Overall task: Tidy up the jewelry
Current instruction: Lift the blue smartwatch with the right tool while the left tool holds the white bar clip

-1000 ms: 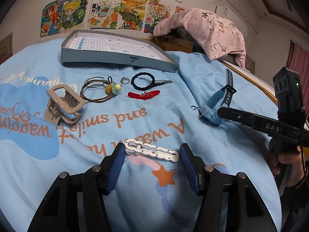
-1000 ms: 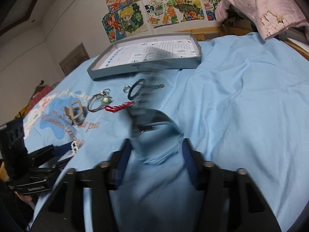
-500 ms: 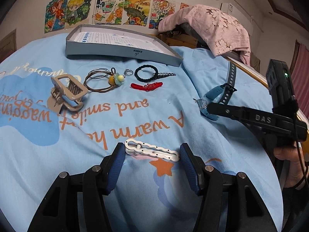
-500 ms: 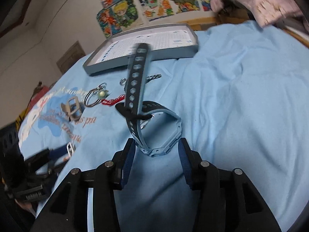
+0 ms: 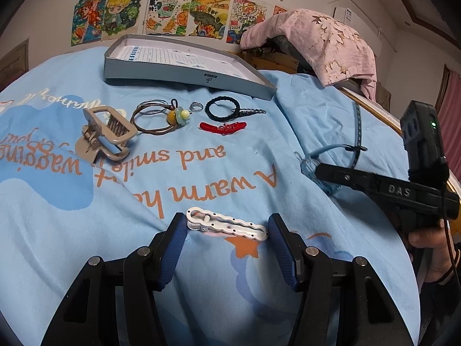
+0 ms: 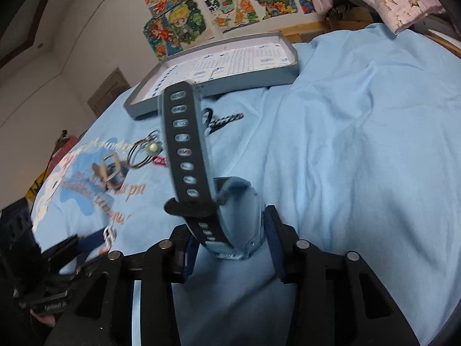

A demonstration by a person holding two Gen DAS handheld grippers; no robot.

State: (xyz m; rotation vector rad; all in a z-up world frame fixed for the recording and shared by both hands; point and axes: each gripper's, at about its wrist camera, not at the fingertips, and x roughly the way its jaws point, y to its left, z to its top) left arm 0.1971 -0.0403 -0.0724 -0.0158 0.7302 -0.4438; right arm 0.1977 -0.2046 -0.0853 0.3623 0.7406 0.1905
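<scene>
Matt rubbery watch strap (image 6: pixel 184 150), soft cloth bedsheet (image 6: pixel 360 144)

Colourful cartoon posters (image 5: pixel 173 14) line the white wall above a bed spread with a light blue printed sheet (image 5: pixel 86 201), while a pink floral cloth (image 5: pixel 322 40) drapes over the wooden headboard.

Bed under a light-blue sheet (image 5: pixel 302 121) printed with orange script

On it lie 1 grey shallow box (image 5: pixel 184 70), 1 tan claw clip (image 5: pixel 105 134), brown hair ties with beads (image 5: pixel 157 116), a small metal ring (image 5: pixel 196 106), a black hair tie (image 5: pixel 223 109), a red woven piece (image 5: pixel 223 127) and a white clip (image 5: pixel 226 224).
</scene>
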